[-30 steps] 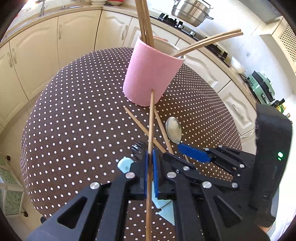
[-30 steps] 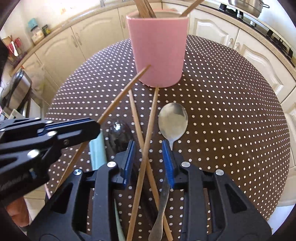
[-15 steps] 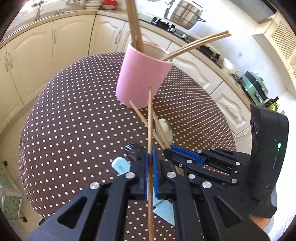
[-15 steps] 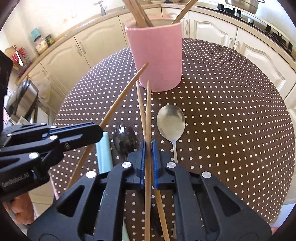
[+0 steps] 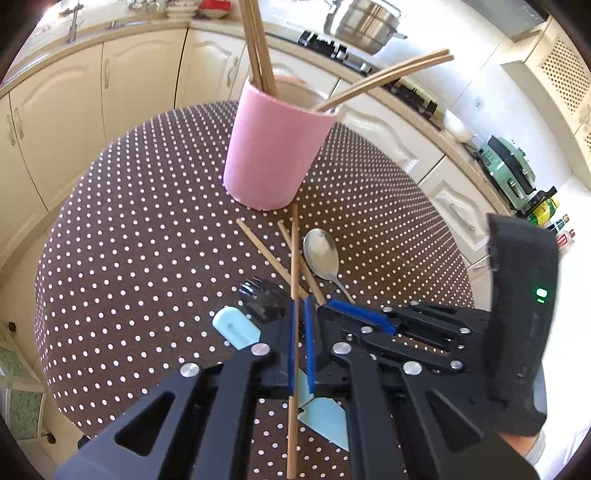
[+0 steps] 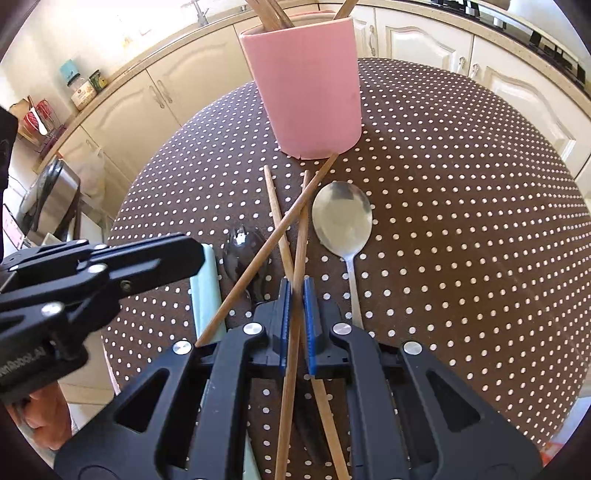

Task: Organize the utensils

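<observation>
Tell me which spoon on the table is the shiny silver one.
The silver metal spoon, right of the crossed chopsticks; the dark glossy spoon lies left of them.

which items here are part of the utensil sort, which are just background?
In play:
- left gripper, shut on one chopstick
- right gripper, shut on another chopstick
- third chopstick, loose on the table
- metal spoon
- dark spoon
- pale blue utensil
- pink holder

Background:
- steel pot
- green appliance
- jars

Black tool (image 5: 301, 343) frames; blue pads (image 6: 283, 317); silver screws (image 5: 260, 348).
</observation>
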